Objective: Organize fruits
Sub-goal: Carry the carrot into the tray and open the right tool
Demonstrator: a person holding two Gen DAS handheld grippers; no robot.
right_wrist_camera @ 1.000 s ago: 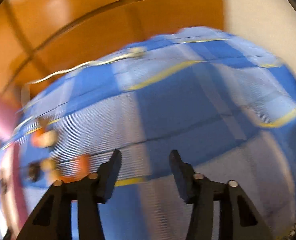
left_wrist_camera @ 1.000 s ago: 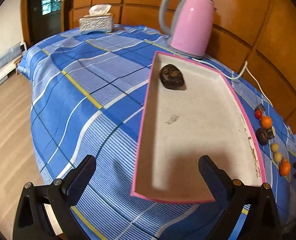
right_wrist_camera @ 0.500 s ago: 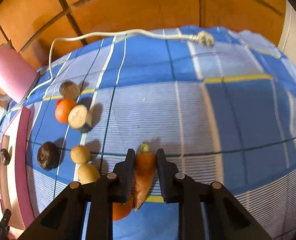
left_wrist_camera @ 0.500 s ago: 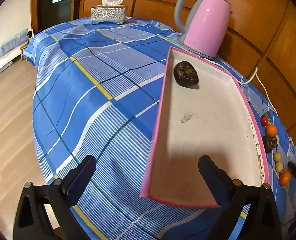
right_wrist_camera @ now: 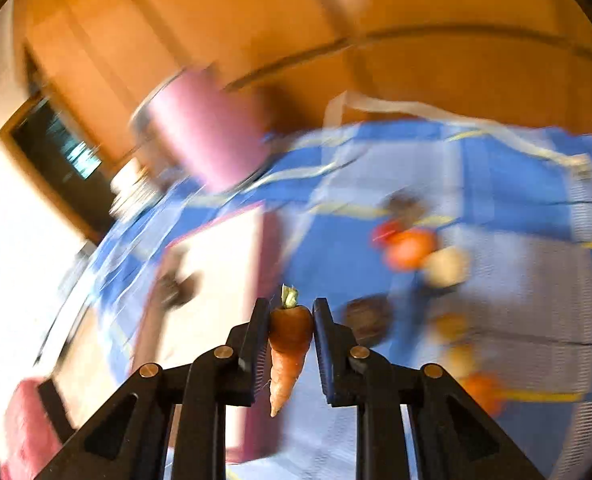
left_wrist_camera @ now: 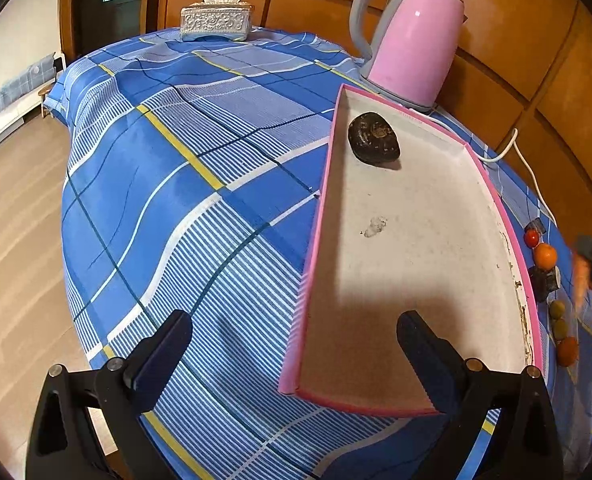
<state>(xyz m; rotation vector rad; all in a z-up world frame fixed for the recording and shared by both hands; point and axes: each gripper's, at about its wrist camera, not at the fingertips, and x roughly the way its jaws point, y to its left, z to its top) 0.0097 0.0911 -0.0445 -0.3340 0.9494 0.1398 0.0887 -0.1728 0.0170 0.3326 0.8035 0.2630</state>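
A carrot (right_wrist_camera: 289, 344), tapered, with a stub of green top, hangs tip-down, clamped at its thick end between the jaws of the right gripper (right_wrist_camera: 288, 334) above the counter; everything beyond is smeared by blur. The left gripper (left_wrist_camera: 296, 354) hangs with jaws wide apart and nothing between them, over the near end of a pink-rimmed tray (left_wrist_camera: 496, 204) with a scuffed white floor. One dark, glossy lump (left_wrist_camera: 373, 139) lies at its far end. Small round fruits (left_wrist_camera: 545, 255) line the checked blue cloth (left_wrist_camera: 175, 184) beside the tray, partly cut off at the frame edge.

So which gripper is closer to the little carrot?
Right. The right gripper is clamped on the carrot; the left gripper hangs open over the pink tray's near end.
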